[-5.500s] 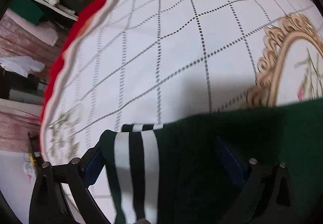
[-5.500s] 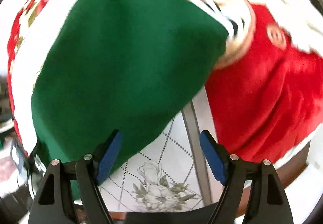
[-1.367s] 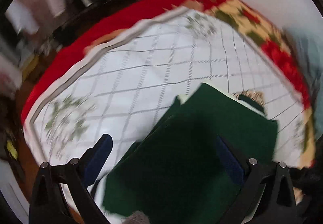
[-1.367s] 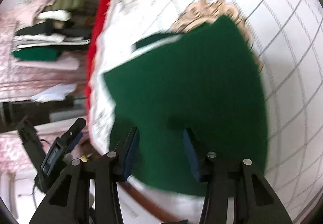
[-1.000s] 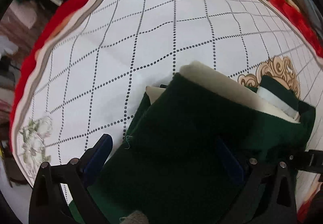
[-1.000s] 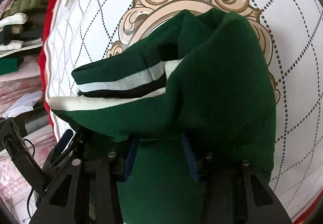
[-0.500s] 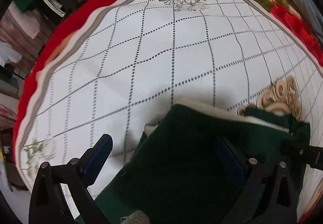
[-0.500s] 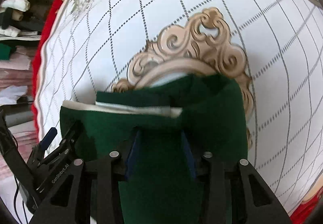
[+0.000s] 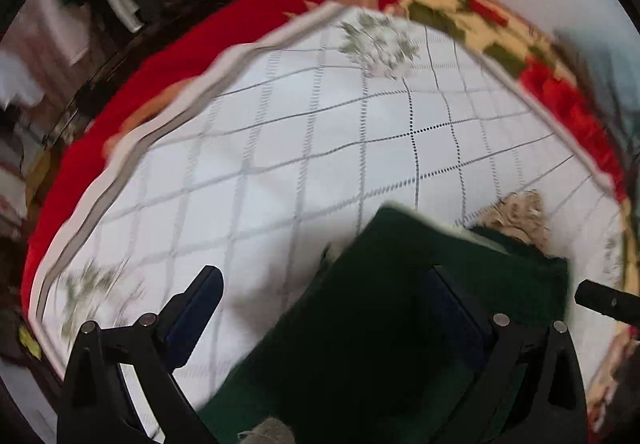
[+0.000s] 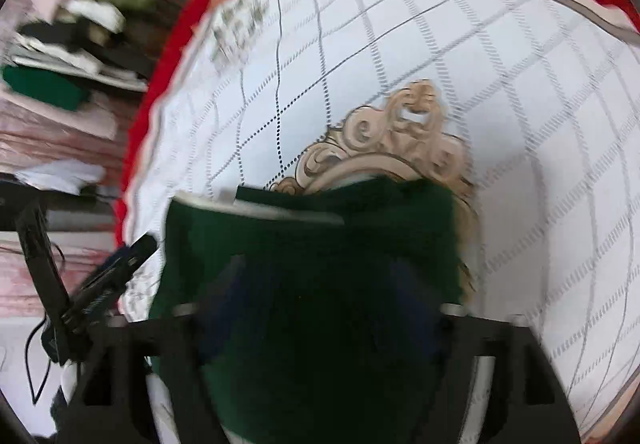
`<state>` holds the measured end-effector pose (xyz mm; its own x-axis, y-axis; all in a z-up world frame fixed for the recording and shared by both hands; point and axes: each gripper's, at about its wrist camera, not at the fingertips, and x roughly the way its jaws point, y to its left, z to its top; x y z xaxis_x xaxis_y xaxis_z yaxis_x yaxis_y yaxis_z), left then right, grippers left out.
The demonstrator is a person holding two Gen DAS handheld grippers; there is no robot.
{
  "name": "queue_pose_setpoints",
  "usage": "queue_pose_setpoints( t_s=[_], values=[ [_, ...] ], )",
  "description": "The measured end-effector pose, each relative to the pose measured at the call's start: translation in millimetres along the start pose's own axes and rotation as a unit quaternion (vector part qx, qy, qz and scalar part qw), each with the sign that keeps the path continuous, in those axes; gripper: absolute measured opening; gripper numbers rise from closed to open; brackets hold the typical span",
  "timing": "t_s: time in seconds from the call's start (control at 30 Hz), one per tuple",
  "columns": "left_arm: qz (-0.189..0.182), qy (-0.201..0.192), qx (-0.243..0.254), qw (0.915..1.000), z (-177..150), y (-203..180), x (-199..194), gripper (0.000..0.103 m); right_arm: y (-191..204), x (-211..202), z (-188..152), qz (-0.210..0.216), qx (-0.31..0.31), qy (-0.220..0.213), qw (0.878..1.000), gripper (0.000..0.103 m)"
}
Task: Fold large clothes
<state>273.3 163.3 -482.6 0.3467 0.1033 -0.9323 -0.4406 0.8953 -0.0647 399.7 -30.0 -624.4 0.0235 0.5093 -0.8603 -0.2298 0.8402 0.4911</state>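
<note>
A folded dark green garment lies on a table spread with a white, diamond-checked cloth bordered in red. Two hand-held tongs hang above it, both pointing steeply down.

The left tongs stand wide and hold nothing — the left blue pad is over bare cloth, the right pad over the green fabric, so the bundle's left edge runs up between them. The right tongs are opening, with the garment directly beneath and between the fingers; the picture is too blurred to say whether the pads touch it, though they look clear of it.

The bundle reaches away from both tongs, its far edge showing a cream lining and resting against a tan scroll ornament printed on the cloth. Its long axis appears to run forward from the tongs. The right tongs sit squarely over it and seem nearer for any pressing or regripping.

Only the left view shows the tip of the other tool just beyond the bundle's right edge. Only the right view shows stacked clothes beyond the table's left side.
</note>
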Motion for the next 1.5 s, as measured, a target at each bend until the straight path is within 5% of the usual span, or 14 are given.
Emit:
queue_pose_setpoints(
  t_s=[0.2, 0.37, 0.47, 0.6, 0.83, 0.93, 1.03, 1.13, 1.3, 1.4, 1.5],
  values=[
    [-0.004, 0.045, -0.06, 0.9972, -83.1, 37.4, -42.8, 0.103, -56.9, -22.5, -86.3, 0.043, 0.053, 0.052, 0.996, 0.083],
    [0.012, 0.097, -0.087, 0.9915, -131.5, 38.0, -13.5, 0.103, -99.2, -18.0, -146.6, 0.071, 0.114, 0.083, 0.987, 0.083],
    [0.016, 0.105, -0.099, 0.9894, -145.3, 40.5, 12.1, 0.103, -113.9, 11.0, -147.6, 0.082, 0.125, 0.075, 0.986, 0.083],
    [0.013, 0.101, -0.114, 0.9882, -142.7, 40.9, 28.4, 0.103, -126.2, 59.0, -135.5, 0.191, 0.145, 0.074, 0.968, 0.091],
    [0.001, 0.094, -0.112, 0.9893, -143.4, 41.5, 29.2, 0.103, -86.2, 96.1, -108.7, 0.255, 0.115, 0.086, 0.956, 0.098],
    [0.005, 0.09, -0.116, 0.9892, -146.0, 43.1, 30.8, 0.103, -67.9, 115.2, -106.2, 0.252, 0.122, 0.096, 0.955, 0.087],
    [0.012, 0.086, -0.132, 0.9875, -145.1, 48.0, 26.5, 0.103, -62.7, 119.9, -101.2, 0.268, 0.145, 0.091, 0.948, 0.065],
    [-0.014, 0.088, -0.181, 0.9795, -152.9, 59.6, 6.0, 0.103, -59.5, 101.5, -106.7, 0.296, 0.174, 0.077, 0.936, 0.051],
    [-0.07, 0.071, -0.258, 0.9611, -191.4, 79.0, -29.4, 0.103, -74.1, 67.0, -130.8, 0.302, 0.213, 0.058, 0.927, 0.05],
    [-0.117, 0.073, -0.306, 0.9419, -200.6, 87.4, -4.3, 0.102, -100.6, 73.4, -149.1, 0.278, 0.228, 0.081, 0.929, 0.056],
    [-0.145, 0.051, -0.327, 0.9325, -190.2, 81.7, 17.6, 0.102, -115.5, 89.0, -156.1, 0.282, 0.227, 0.108, 0.926, 0.07]
  ],
)
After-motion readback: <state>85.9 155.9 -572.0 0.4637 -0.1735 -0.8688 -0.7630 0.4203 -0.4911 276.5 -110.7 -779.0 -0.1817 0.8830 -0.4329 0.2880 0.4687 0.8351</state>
